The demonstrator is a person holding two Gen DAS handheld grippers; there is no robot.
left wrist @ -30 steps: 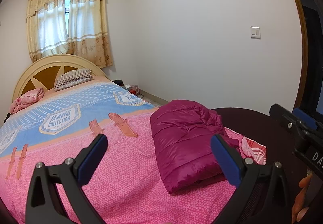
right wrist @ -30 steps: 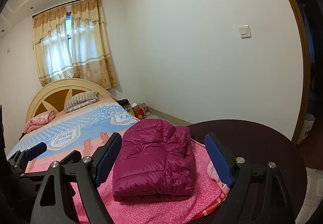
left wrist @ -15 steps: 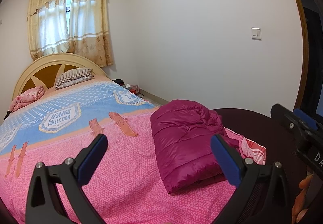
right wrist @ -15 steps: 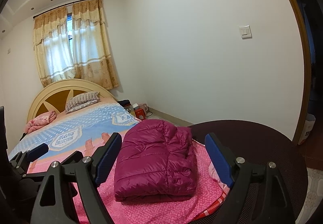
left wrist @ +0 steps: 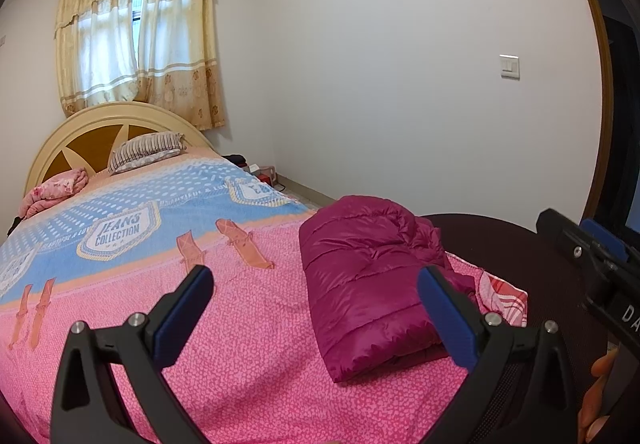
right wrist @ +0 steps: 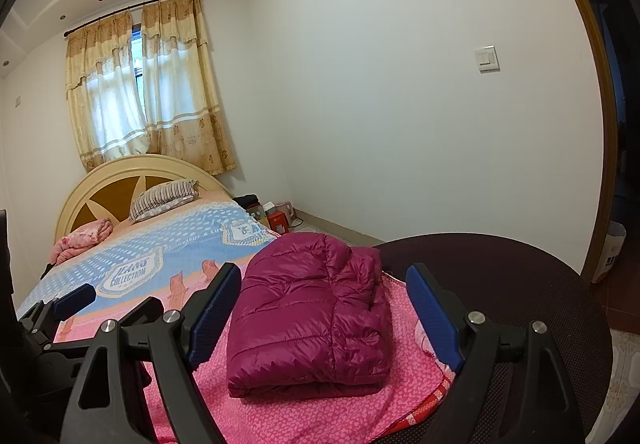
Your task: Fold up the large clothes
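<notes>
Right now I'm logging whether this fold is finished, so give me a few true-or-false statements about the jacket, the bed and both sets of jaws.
1. The magenta quilted puffer jacket lies folded on the pink speckled bedspread. True.
2. The left gripper is clamped on the jacket. False: its jaws stand open and hold nothing.
3. The right gripper is open. True.
4. The striped pillow lies on top of the jacket. False: it sits near the cream wooden headboard.
</notes>
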